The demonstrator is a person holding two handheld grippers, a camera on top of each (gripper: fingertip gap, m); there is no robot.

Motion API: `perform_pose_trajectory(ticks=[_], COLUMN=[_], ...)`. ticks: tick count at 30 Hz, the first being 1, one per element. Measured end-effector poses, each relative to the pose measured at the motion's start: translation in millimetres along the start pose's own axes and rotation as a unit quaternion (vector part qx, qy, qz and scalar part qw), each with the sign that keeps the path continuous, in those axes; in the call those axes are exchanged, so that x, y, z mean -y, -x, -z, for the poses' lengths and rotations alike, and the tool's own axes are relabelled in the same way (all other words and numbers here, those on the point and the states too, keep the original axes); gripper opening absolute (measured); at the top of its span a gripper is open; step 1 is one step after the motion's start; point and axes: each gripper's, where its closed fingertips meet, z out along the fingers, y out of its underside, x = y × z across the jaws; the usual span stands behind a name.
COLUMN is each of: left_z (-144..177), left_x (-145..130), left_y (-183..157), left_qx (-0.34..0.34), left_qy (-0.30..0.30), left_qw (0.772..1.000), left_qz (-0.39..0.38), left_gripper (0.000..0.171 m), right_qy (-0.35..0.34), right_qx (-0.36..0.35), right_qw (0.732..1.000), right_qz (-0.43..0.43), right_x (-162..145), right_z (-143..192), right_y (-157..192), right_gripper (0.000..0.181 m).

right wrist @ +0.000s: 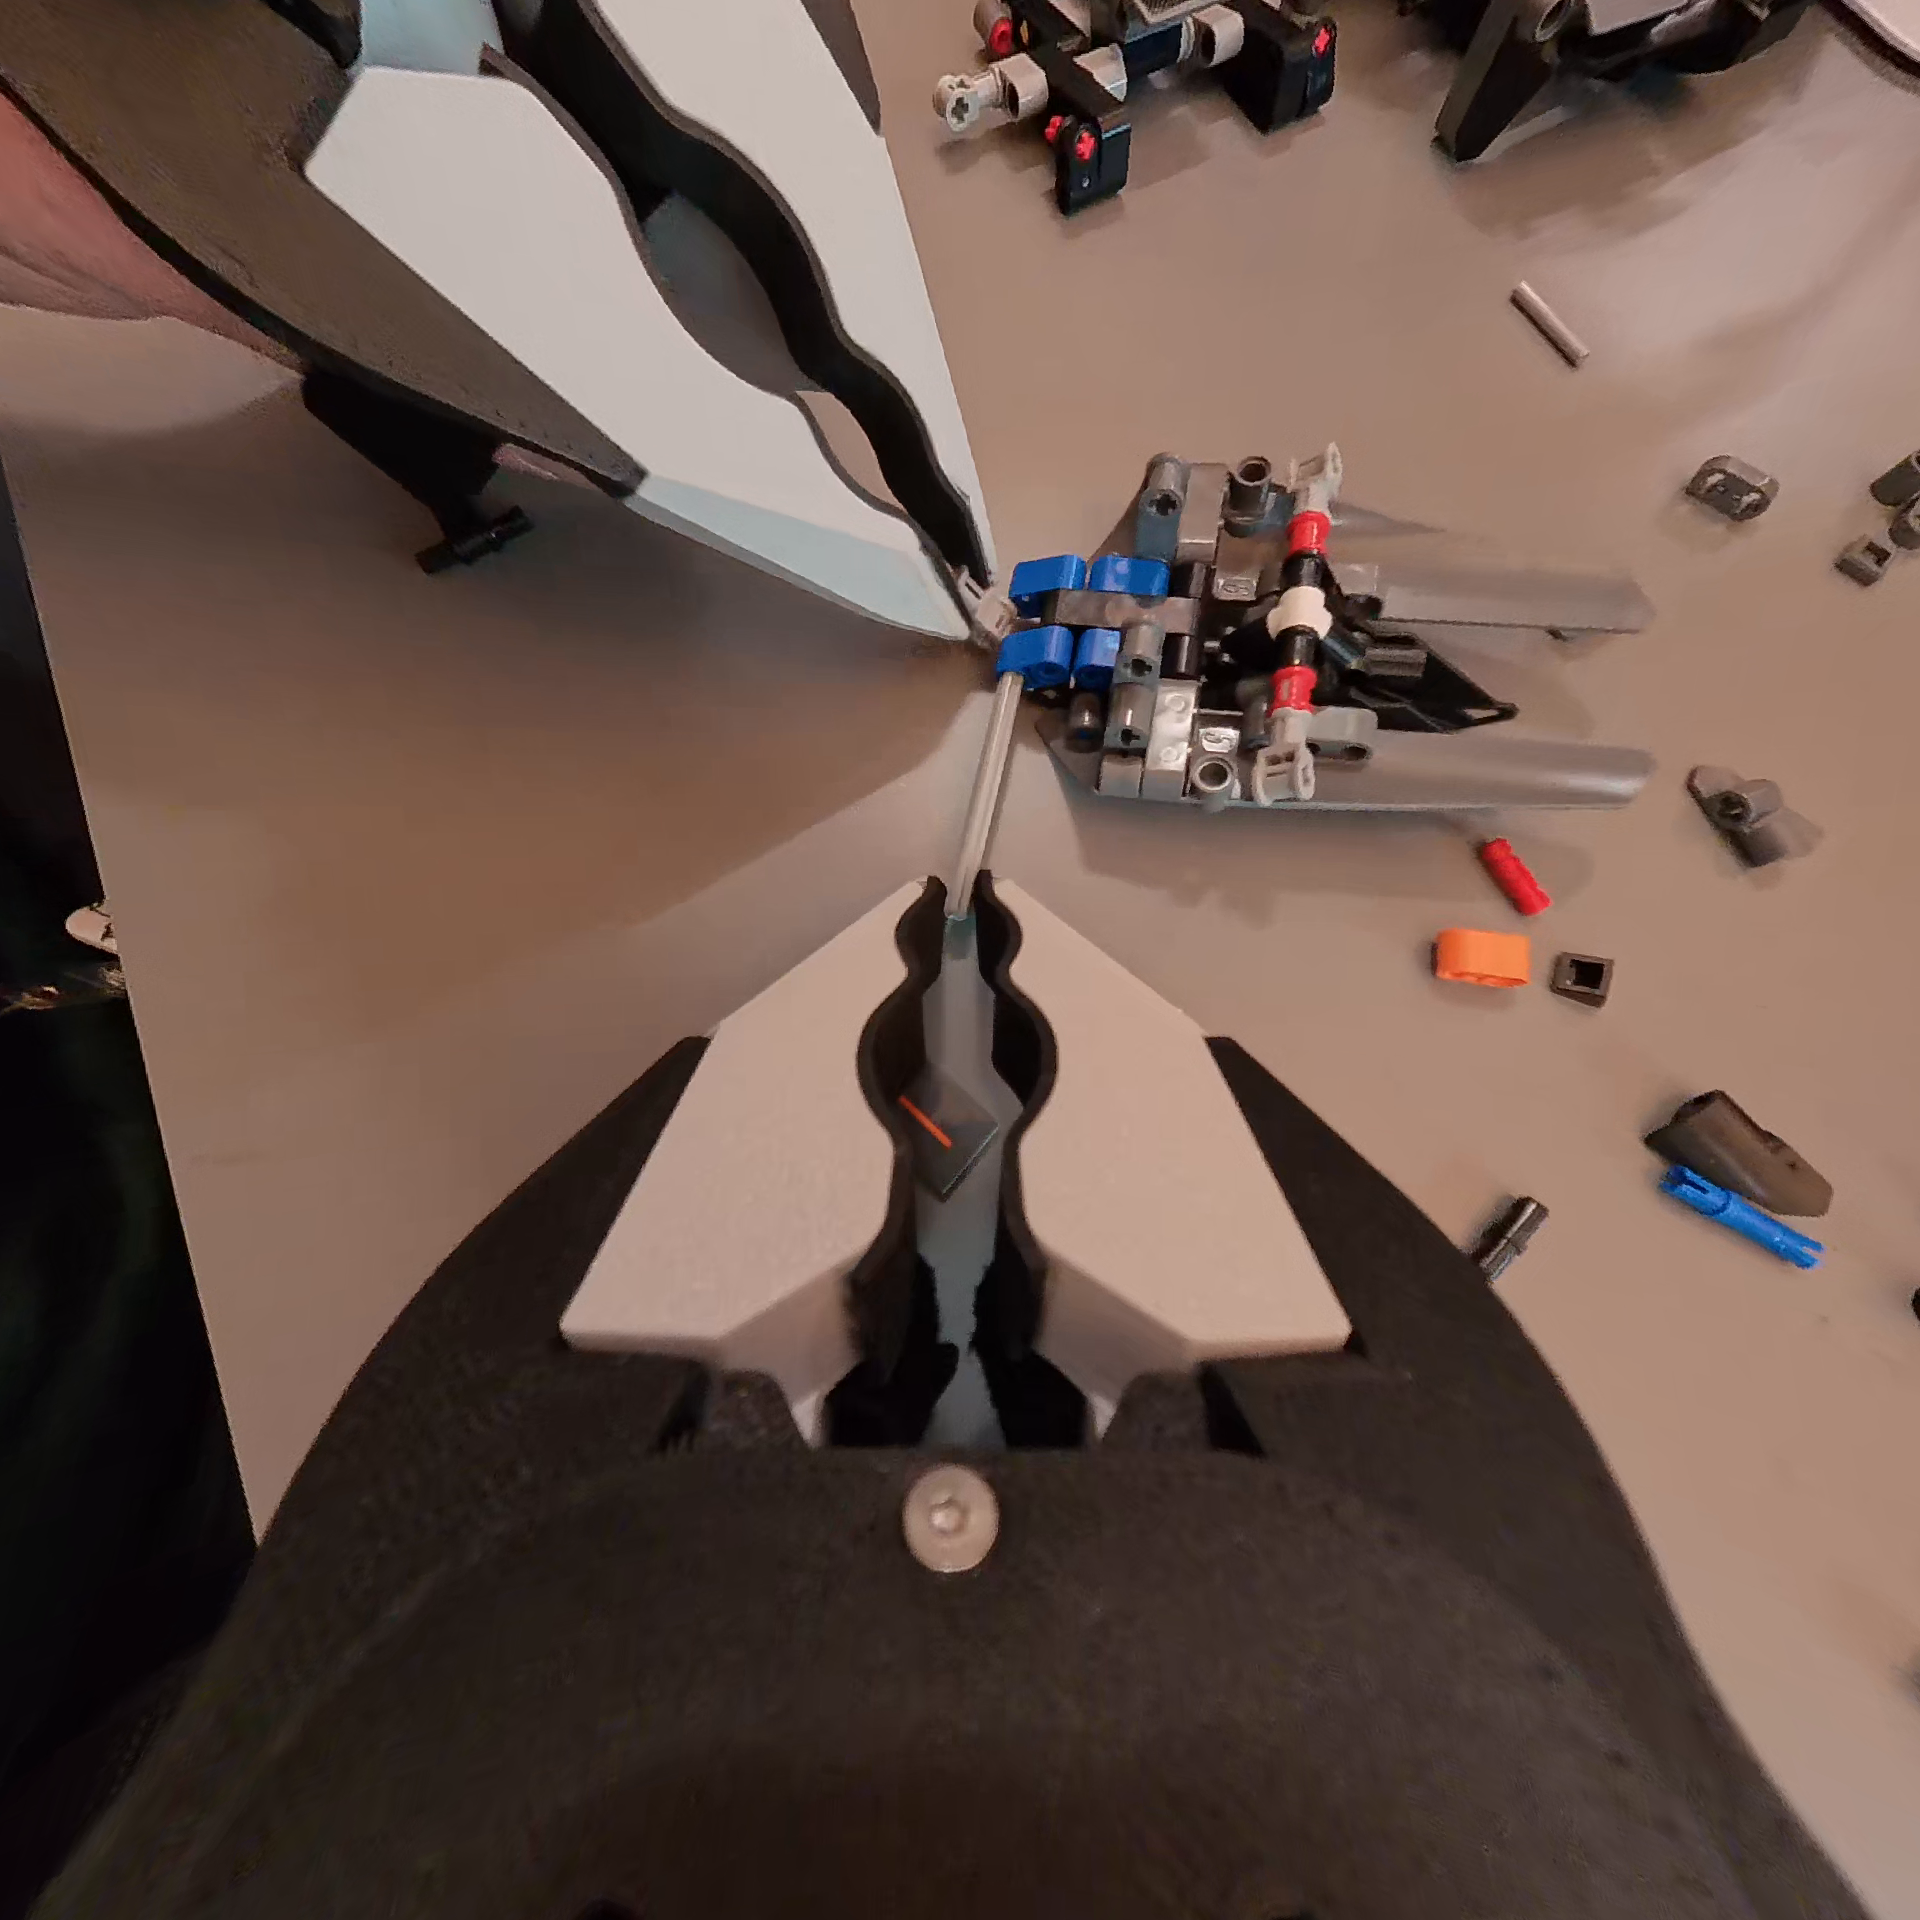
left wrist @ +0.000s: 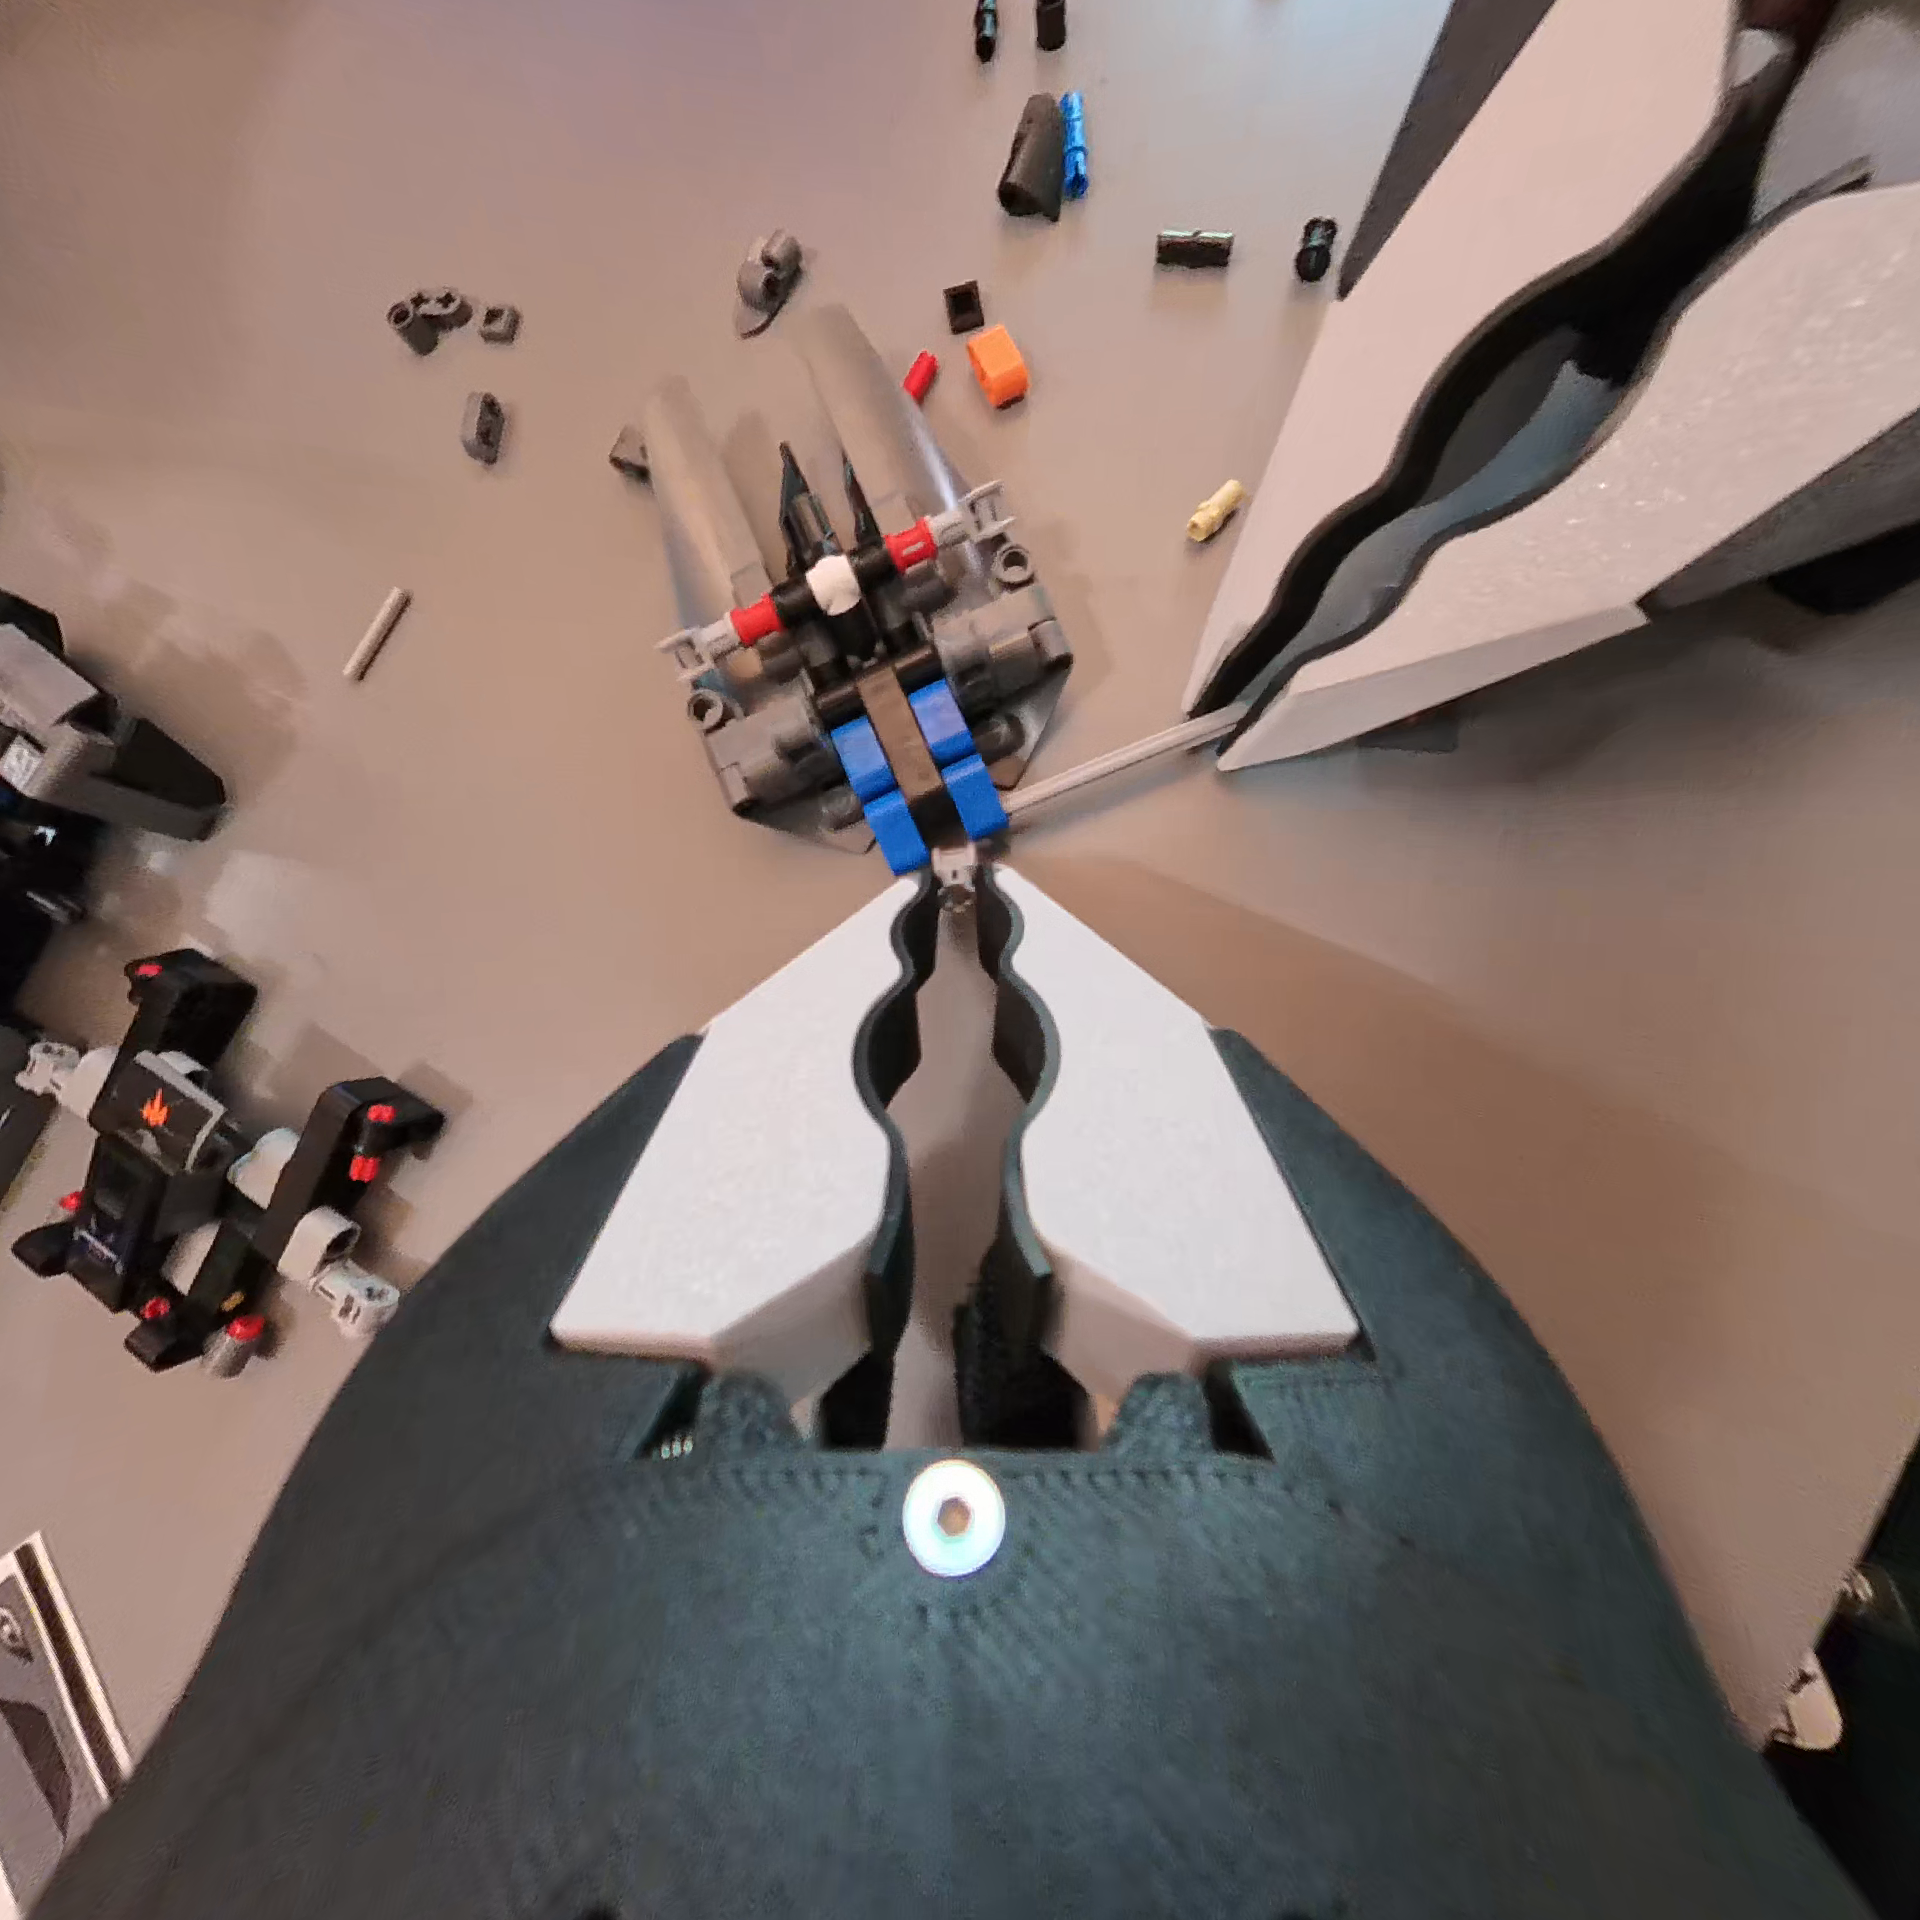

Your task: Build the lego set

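Grey plastic model with blue end blocks (right wrist: 1070, 623) lies on the table, pinched by its small grey end peg in the left gripper (left wrist: 954, 883) so the right gripper (right wrist: 961, 894), jaws tight on a long grey rod (right wrist: 987, 779), can probably push it in.

Right gripper (right wrist: 961, 894): pinches a grey axle (right wrist: 987, 774).
Axle tip: at the blue bricks (right wrist: 1049, 649) of the lego assembly (right wrist: 1299, 644).
Left gripper (right wrist: 987, 613): grips the assembly's grey end piece.

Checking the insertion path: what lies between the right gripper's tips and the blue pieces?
Only the grey axle the right gripper holds, reaching the blue pieces; right wrist view.
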Motion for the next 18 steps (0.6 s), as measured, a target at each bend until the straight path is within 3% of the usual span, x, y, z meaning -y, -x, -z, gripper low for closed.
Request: perform_pose_trajectory(ticks=[18], left_z=[-2.0], left_x=[2.4], left_y=[4.0], left_qx=[0.012], left_qy=[-0.004], left_qw=[0.999], left_qz=[0.031], left_gripper=[0.005], right_qy=[0.0], right_qx=[0.001], right_qw=[1.0], right_qz=[0.002], right_x=[3.1], right_z=[-3.5], right_y=[2.6], right_gripper=[0.004])
